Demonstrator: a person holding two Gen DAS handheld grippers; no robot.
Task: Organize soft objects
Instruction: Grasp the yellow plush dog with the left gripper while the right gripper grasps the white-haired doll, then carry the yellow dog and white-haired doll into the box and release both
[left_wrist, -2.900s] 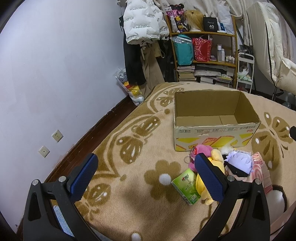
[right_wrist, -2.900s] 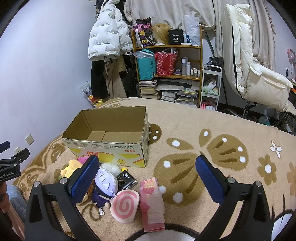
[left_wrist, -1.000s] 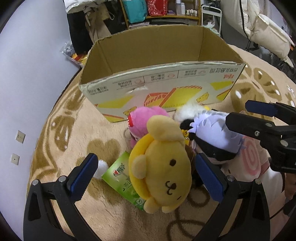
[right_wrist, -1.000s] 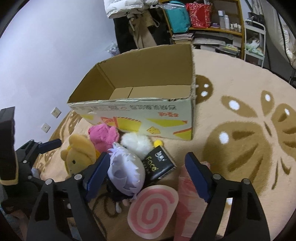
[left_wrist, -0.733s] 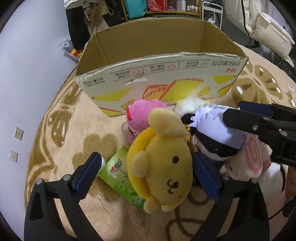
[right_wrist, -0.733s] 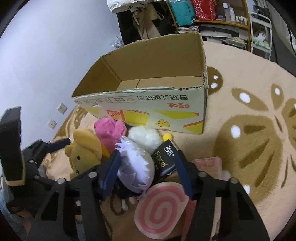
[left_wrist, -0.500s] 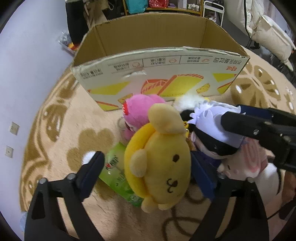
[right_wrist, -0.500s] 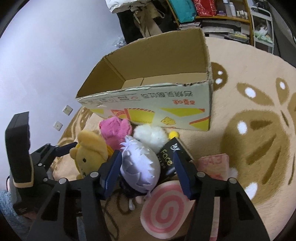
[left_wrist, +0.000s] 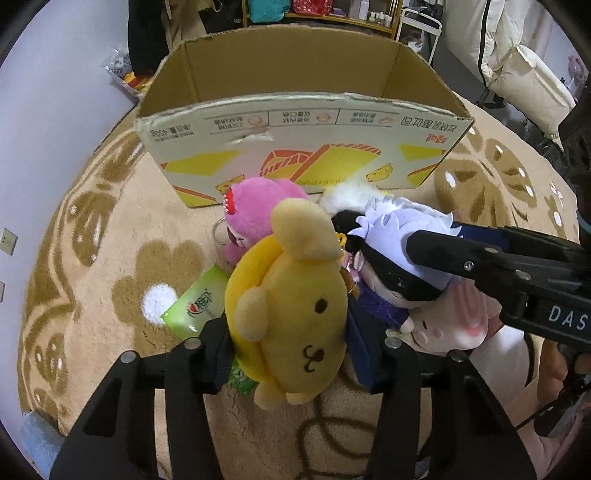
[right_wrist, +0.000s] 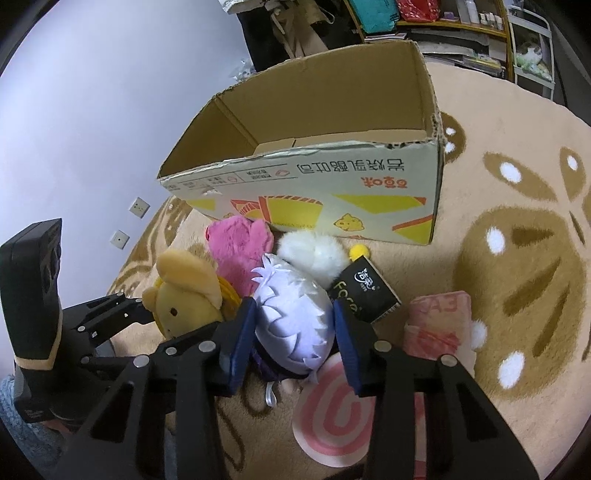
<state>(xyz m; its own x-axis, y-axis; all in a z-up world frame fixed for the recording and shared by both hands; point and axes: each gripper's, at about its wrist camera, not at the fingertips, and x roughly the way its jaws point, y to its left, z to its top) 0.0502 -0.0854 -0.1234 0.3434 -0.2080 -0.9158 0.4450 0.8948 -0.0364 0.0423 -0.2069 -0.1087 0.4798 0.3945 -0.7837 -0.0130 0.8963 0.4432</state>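
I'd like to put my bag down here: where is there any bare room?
Bare rug lies right of the cardboard box, beyond the pink packet, and left of the green pack. In front of the box, plush toys crowd together, with both grippers closing on two.

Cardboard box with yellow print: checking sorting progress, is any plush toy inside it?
No, the cardboard box shows only its bare brown floor.

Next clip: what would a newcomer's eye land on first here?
Two plush toys caught at once: the left hand-held gripper closing around a yellow dog plush, the right hand-held gripper closing around a white-haired doll. Behind them on the flowered rug stands an open cardboard box, with a pink plush against its front.
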